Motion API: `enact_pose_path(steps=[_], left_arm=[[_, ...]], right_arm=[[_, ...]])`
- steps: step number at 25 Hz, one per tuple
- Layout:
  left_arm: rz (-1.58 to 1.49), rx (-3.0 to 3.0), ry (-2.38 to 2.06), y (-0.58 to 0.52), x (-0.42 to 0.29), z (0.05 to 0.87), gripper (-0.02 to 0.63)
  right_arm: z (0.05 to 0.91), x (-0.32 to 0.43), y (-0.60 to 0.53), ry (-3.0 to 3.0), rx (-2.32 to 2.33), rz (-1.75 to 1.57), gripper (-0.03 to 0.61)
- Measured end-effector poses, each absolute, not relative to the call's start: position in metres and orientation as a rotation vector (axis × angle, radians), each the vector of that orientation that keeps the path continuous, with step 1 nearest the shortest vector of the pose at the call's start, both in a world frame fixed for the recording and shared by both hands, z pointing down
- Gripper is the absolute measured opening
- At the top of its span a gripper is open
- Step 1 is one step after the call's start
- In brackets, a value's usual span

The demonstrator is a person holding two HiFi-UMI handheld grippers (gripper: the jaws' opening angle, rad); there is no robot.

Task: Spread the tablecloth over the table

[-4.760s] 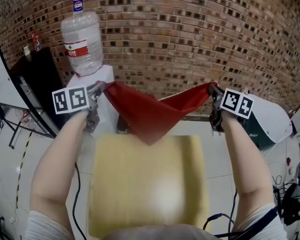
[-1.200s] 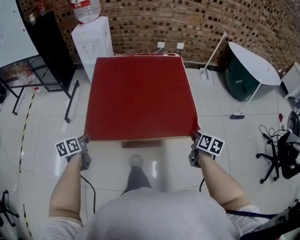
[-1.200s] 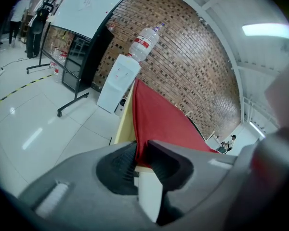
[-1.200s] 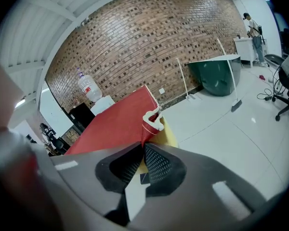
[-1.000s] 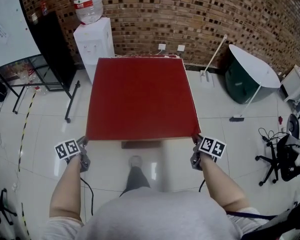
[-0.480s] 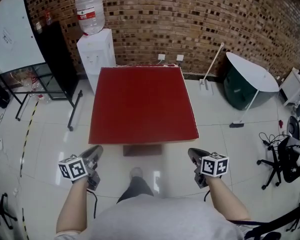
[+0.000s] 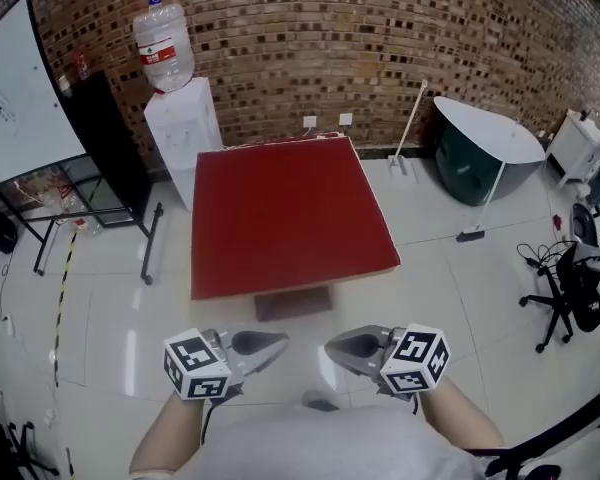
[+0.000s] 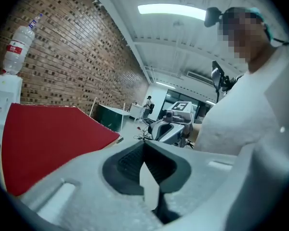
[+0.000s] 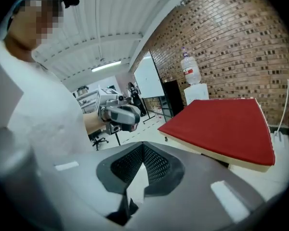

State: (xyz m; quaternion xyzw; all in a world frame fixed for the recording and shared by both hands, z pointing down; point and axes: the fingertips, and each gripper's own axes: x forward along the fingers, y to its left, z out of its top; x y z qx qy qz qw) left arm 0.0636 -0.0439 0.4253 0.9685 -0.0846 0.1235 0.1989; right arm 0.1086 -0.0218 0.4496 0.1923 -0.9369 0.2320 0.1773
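The red tablecloth (image 7: 285,213) lies flat over the square table, its edges hanging a little over the tabletop's pale rim (image 7: 310,286). Both grippers are held close to the person's body, well short of the table's near edge, and point inward at each other. My left gripper (image 7: 280,341) is shut with nothing in its jaws. My right gripper (image 7: 330,346) is also shut and empty. In the left gripper view the closed jaws (image 8: 145,148) face the right gripper (image 8: 172,124), with the tablecloth (image 8: 43,134) to the left. In the right gripper view the closed jaws (image 9: 143,150) face the left gripper (image 9: 118,114), and the tablecloth (image 9: 221,124) is at the right.
A white water dispenser (image 7: 180,128) with a bottle (image 7: 160,43) stands behind the table's far left corner, against the brick wall. A black cabinet (image 7: 105,128) and a whiteboard (image 7: 10,98) are at the left. A round white-topped table (image 7: 480,148) and an office chair (image 7: 580,288) stand at the right.
Both grippers have let go of the cloth's near corners, drawn back and up toward the body, rolled to point at each other, and shut. The cloth stays spread on the table.
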Motion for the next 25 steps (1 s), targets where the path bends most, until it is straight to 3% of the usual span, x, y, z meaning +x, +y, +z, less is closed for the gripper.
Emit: enact_pose_path(steps=[13,25], left_arm=[[0.349,2.622,-0.055,0.113,-0.085,0.430,0.002],[0.300,2.609,-0.112,0.172,-0.125,0.422,0.002]], right_arm=[[0.438,-0.057,0.121,-2.757,0.714,0.846,-0.002],[0.433,-0.083,0.196,-2.651,0.821,0.862,-0.002]])
